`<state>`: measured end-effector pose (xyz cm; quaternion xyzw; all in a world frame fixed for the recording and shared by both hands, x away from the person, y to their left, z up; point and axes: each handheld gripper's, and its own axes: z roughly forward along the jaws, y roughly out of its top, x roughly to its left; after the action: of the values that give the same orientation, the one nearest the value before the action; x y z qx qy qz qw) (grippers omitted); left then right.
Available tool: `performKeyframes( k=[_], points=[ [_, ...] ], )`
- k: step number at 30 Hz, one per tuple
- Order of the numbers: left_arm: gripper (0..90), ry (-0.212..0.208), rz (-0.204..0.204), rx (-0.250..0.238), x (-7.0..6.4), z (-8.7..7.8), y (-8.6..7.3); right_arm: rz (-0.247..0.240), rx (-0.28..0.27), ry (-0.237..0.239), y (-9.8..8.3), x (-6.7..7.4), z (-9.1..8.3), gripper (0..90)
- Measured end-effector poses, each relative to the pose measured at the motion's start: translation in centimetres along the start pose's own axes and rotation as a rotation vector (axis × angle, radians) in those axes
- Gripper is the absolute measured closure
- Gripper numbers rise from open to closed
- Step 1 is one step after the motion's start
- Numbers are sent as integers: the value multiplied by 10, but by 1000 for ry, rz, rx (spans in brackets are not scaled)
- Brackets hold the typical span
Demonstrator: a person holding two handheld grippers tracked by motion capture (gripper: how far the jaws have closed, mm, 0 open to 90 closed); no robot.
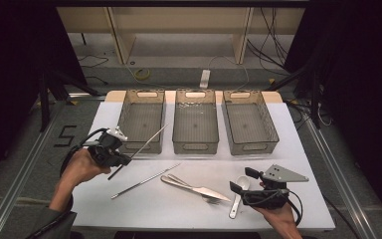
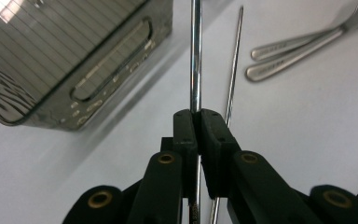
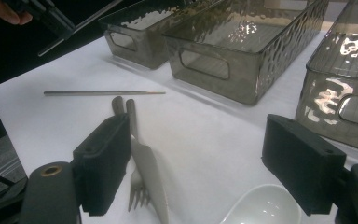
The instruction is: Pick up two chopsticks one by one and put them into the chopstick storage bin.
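Pinching one metal chopstick (image 1: 146, 141) tight between its jaws, the left gripper (image 1: 124, 160) is holding it up beside the left bin (image 1: 142, 121), likely to drop it in, while the right gripper (image 3: 193, 163) is waiting with jaws apart.

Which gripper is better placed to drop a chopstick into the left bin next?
Left. The left gripper is already shut on a metal chopstick raised beside the left bin. The right gripper hangs open over the white spoon, holding nothing, far from that bin.
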<state>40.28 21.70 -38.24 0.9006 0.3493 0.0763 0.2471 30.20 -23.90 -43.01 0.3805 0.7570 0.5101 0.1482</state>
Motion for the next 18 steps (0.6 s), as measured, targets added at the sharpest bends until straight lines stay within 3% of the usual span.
performKeyframes(
  k=[6, 18],
  points=[
    [846, 45, -46, -68, 10, -14, 11, -4, 3, -3, -1, -1, 1, 247],
    [846, 91, -109, -145, 27, -14, 33, 3, -5, -6, -1, -2, 0, 247]
  ],
)
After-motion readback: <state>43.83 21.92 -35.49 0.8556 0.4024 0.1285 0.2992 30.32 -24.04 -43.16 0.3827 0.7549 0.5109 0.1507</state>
